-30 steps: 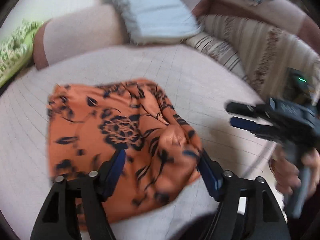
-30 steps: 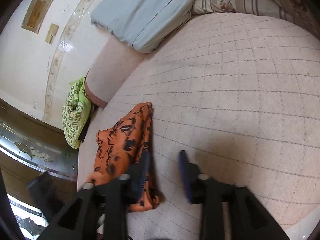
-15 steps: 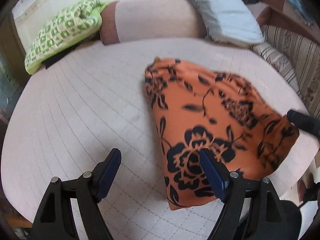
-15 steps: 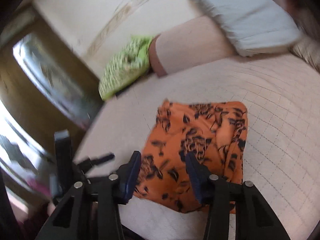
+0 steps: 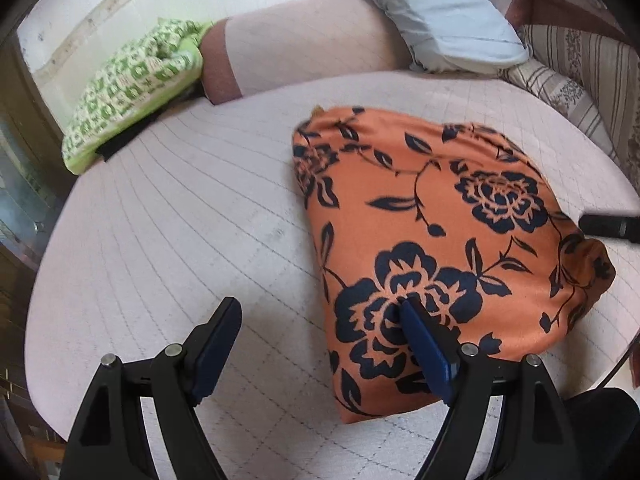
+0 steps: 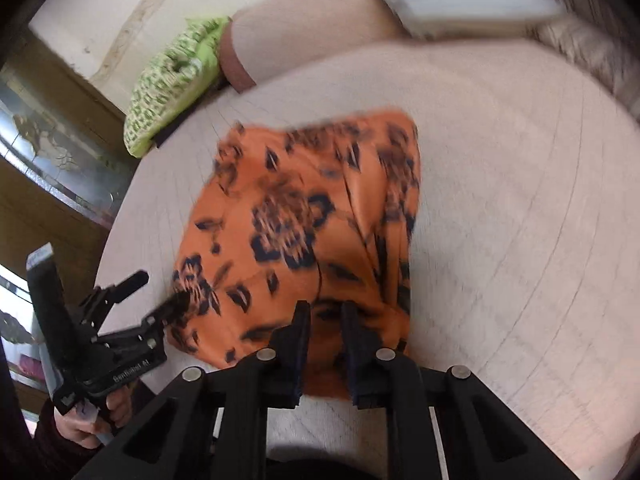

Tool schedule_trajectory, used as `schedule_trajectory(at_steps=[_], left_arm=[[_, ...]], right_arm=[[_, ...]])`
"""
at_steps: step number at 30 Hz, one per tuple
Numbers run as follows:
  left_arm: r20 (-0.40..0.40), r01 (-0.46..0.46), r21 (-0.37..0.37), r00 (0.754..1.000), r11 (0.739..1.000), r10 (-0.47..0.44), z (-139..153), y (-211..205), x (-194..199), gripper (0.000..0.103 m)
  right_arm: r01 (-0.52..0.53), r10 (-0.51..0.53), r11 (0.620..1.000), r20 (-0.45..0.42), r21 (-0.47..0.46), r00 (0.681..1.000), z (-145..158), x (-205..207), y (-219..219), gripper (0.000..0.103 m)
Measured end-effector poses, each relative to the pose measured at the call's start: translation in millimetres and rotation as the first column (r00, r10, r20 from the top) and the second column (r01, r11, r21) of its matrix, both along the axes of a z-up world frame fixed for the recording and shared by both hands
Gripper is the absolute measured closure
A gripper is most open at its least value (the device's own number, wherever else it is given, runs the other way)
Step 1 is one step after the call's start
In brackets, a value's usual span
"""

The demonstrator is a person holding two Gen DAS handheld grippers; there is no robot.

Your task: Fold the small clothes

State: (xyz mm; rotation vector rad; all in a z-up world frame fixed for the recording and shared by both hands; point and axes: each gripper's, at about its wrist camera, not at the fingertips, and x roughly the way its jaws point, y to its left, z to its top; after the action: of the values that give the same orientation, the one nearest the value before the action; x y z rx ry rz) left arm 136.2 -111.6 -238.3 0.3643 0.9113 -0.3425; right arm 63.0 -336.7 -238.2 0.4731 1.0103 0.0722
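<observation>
Far left — a green patterned pillow (image 5: 132,88) at the edge of the pale quilted bed (image 5: 168,216). Nearer, left gripper (image 5: 320,312) spread wide, one finger over bare quilt, the other over the orange flowered cloth (image 5: 432,220) lying folded mid-bed. Right gripper (image 6: 325,312) narrowed around the cloth's near edge — grip itself too blurred to confirm.

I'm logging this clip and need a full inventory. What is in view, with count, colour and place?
folded garment: one, orange with dark floral print, lying on the quilted surface
quilted surface: one, pale pink, under the garment
green patterned cushion: one, green and white, far left edge
bolster: one, pale pink, at the far side
pillow: one, light blue-grey, resting on the bolster
striped cushion: one, beige with stripes, far right
left tongs: one, black with blue pads, open, one finger over the garment
right tongs: one, black, nearly closed at the garment's near edge; grip unclear
hand: one, holding the left tongs' handle
</observation>
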Motion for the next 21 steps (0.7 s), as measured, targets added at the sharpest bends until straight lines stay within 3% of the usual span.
schedule_trajectory(at_steps=[7,13,21], left_arm=[[0.102,-0.007,-0.014,0.995,1.0,0.008,28.5,7.5,5.5,0.021],[0.126,-0.007,-0.024,0.992,1.0,0.01,38.0,3.4,16.6,0.021],[0.131,-0.01,0.015,0.991,1.0,0.008,29.6,-13.1,50.4,0.021]], right_arm=[[-0.002,0.005,0.999,0.073,-0.046,0.997,38.8,24.5,0.6,0.083],[-0.002,0.006,0.999,0.064,-0.054,0.998,35.2,50.9,3.5,0.083],[0.024,-0.022,0.999,0.04,-0.039,0.999,20.1,95.3,0.9,0.083]])
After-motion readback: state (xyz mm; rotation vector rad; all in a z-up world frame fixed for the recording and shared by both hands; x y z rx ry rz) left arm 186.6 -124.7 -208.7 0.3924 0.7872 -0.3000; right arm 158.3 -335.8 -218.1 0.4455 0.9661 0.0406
